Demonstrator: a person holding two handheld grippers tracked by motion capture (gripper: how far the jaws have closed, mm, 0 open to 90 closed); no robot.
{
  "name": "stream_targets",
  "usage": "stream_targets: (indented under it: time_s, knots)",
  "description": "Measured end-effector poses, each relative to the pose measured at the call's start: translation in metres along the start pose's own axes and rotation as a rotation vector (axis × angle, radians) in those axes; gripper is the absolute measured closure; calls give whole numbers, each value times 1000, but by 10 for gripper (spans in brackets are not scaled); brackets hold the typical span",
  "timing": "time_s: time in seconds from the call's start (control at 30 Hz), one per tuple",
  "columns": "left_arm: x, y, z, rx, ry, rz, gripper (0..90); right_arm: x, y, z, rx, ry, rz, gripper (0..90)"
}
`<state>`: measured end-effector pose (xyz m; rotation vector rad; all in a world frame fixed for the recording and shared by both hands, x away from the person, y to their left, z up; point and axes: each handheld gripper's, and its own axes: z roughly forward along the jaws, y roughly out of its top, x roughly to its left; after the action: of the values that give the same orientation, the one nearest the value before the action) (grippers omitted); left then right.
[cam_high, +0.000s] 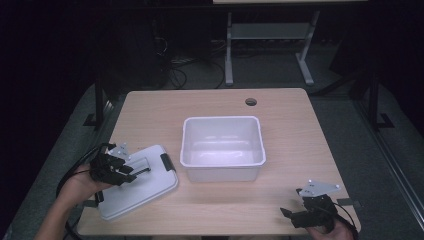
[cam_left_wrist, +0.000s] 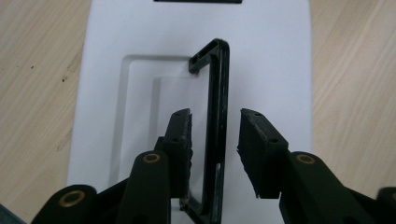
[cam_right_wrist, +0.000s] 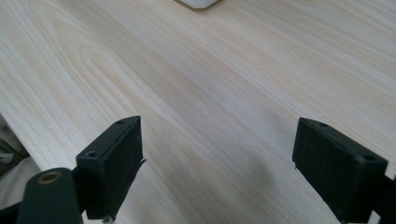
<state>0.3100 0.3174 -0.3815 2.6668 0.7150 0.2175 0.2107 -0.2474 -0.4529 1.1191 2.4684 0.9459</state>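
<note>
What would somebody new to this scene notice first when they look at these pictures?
Probably the empty white bin at the middle of the wooden table, with its white lid lying flat to the left of it. Next, the left tongs over that lid, astride its raised black handle, with a gap at each pad. The right tongs hang open over bare wood at the table's near right corner.
</note>
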Motion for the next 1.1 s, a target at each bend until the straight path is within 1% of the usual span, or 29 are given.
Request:
stream_targets:
  time_s: [0.13, 0.27, 0.33, 0.37, 0.4, 0.47, 0.5, 0.57, 0.93, 1.0, 1.1]
  knots:
    - [2, -3, 5, 5, 5, 2, 683, 0, 0, 0, 2, 3, 3, 156]
    - [6, -4, 7, -10, -1, 4, 721, 1, 2, 1, 4, 5, -5, 156]
    - [9, -4, 8, -17, 5, 0, 727, 1, 2, 1, 4, 5, -7, 156]
    - [11, -4, 8, -22, 0, -10, 740, 1, 2, 1, 4, 5, -6, 156]
    - [13, -4, 8, -26, 7, -9, 753, 1, 2, 1, 4, 6, -5, 156]
    - [15, -4, 8, -37, 0, -20, 759, 1, 2, 1, 1, 6, -4, 156]
    - [15, -4, 9, -41, 5, -27, 760, 0, 2, 1, 1, 6, -3, 156]
    - [17, -4, 10, -29, -1, -21, 765, 0, 1, 1, 0, 5, -4, 156]
    - [24, -7, 14, -45, -19, -29, 800, 0, 3, 3, 7, 7, -3, 156]
    - [24, -7, 14, -51, -29, -25, 796, 0, 3, 3, 8, 7, -3, 156]
    - [23, -6, 14, -41, -29, -15, 801, 0, 2, 3, 9, 8, -2, 156]
